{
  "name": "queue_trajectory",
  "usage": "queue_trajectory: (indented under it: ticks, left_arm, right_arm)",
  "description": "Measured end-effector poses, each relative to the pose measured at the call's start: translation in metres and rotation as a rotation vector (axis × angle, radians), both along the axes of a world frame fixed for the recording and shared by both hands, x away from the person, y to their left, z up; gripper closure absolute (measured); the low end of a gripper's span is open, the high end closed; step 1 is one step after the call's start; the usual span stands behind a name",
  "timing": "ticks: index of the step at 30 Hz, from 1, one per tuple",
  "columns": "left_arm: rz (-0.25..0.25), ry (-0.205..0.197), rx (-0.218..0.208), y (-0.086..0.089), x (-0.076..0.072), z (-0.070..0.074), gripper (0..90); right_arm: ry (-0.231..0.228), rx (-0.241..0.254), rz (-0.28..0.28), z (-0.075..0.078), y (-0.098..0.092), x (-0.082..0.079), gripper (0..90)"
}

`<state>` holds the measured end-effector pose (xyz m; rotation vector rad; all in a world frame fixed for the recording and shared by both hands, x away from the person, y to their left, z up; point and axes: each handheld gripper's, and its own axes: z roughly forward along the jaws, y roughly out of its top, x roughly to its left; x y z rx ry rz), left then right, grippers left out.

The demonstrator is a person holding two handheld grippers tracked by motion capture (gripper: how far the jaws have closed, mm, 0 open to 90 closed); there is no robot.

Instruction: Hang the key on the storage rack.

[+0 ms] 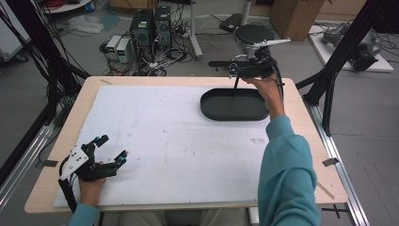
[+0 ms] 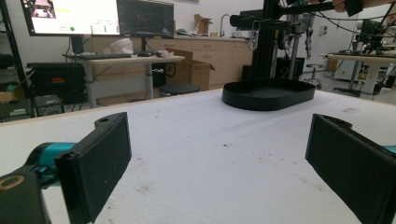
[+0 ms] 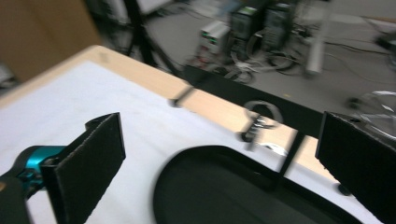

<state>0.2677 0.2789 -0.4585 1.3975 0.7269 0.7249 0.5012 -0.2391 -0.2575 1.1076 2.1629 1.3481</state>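
Release step: the right gripper (image 1: 234, 71), upper right of frame, hovers wide open and empty above the black oval tray (image 1: 234, 104). The left gripper (image 1: 111, 148), lower left, rests open and empty. Next: withdraw clear of the tray rim.

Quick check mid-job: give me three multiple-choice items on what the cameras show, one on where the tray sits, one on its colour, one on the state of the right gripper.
1. Where on the table is the tray?
A. far right part
B. near left corner
C. hanging off the near edge

2. What colour is the tray?
A. white
B. black
C. teal

3. How do the right gripper's jaws stand?
A. shut on the tray's rim
B. shut on nothing
C. open, nothing between them

Key:
1 A, the tray lies on the white mat toward the far right.
2 B, its rim and floor are black.
3 C, the right gripper shows its pads wide apart above the tray.
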Motion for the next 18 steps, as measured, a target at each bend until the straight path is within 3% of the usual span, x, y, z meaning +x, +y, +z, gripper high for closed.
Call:
queue_trajectory:
  ticks: [3, 5, 6, 9, 11, 12, 13, 14, 18]
  left_arm:
    - [0.0, -0.001, 0.001, 0.0, 0.0, 0.0, 7.3]
    - [0.001, -0.001, 0.002, 0.0, 0.0, 0.0, 7.3]
    - [0.001, -0.001, 0.0, 0.0, 0.0, 0.0, 7.3]
    - [0.0, 0.003, -0.002, 0.0, 0.0, 0.0, 7.3]
    - [0.002, 0.002, 0.003, 0.0, 0.0, 0.0, 7.3]
    - [0.001, 0.003, 0.004, 0.0, 0.0, 0.0, 7.3]
    - [0.001, 0.004, 0.001, 0.0, 0.0, 0.0, 7.3]
    - [0.001, 0.004, 0.001, 0.0, 0.0, 0.0, 7.3]
    - [0.002, -0.005, 0.01, -0.001, -0.001, 0.0, 7.3]
  right_arm:
    - [-0.046, -0.007, 0.062, 0.01, -0.001, -0.016, 0.7]
    - [-0.108, 0.028, 0.111, 0.011, -0.009, -0.039, 0.7]
    - [-0.108, 0.028, 0.111, 0.011, -0.009, -0.039, 0.7]
    - [-0.146, 0.02, 0.138, 0.004, -0.019, -0.067, 0.7]
    - [-0.188, 0.028, 0.145, -0.004, -0.027, -0.086, 0.7]
    - [-0.206, 0.042, 0.148, -0.016, -0.034, -0.105, 0.7]
    - [-0.212, 0.044, 0.144, -0.023, -0.038, -0.114, 0.7]
    - [-0.212, 0.044, 0.144, -0.023, -0.038, -0.114, 0.7]
    - [-0.231, 0.062, 0.126, -0.052, -0.053, -0.143, 0.7]
